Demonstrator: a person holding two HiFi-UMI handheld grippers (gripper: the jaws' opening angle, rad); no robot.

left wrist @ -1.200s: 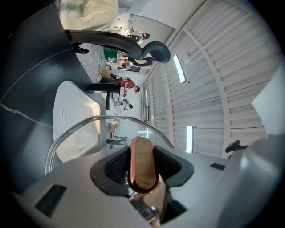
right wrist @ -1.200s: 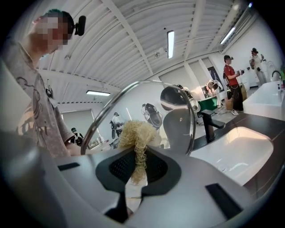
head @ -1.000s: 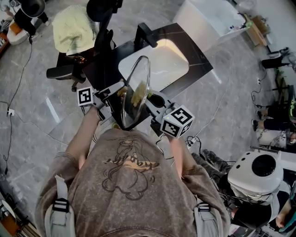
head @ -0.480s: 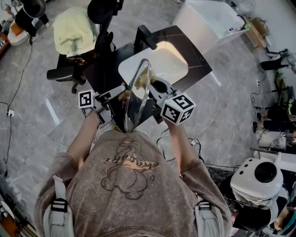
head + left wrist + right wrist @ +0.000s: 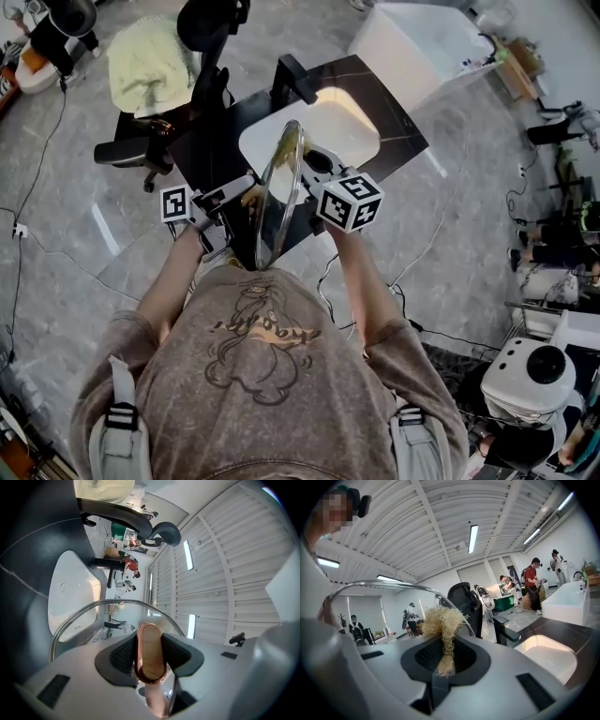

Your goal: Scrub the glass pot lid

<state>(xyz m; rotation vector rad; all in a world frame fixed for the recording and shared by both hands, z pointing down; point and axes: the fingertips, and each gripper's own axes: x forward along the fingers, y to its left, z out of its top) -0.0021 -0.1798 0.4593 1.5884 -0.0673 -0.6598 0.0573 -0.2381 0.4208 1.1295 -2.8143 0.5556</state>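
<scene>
Head view: left gripper (image 5: 242, 195) and right gripper (image 5: 306, 172) outstretched, flanking upright glass lid (image 5: 278, 197)

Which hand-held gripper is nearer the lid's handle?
Left. The left hand-held gripper clamps the handle; the right hand-held gripper holds a scrubber at the lid's other face.

We see the glass pot lid (image 5: 278, 192) standing on edge over the near side of the table (image 5: 389, 112), between the two tongs. The left tongs (image 5: 242, 194) sit at its left, closed on its handle (image 5: 150, 651). The right tongs (image 5: 307, 178) sit at its right, clamping a scrubber (image 5: 442, 623) that seems to touch the glass. Behind the lid a sink (image 5: 352, 122) is set in the table, with a faucet (image 5: 292, 73) at its far left. A chair (image 5: 202, 47) stands left of the table, and a cloth (image 5: 145, 61) lies further left.
</scene>
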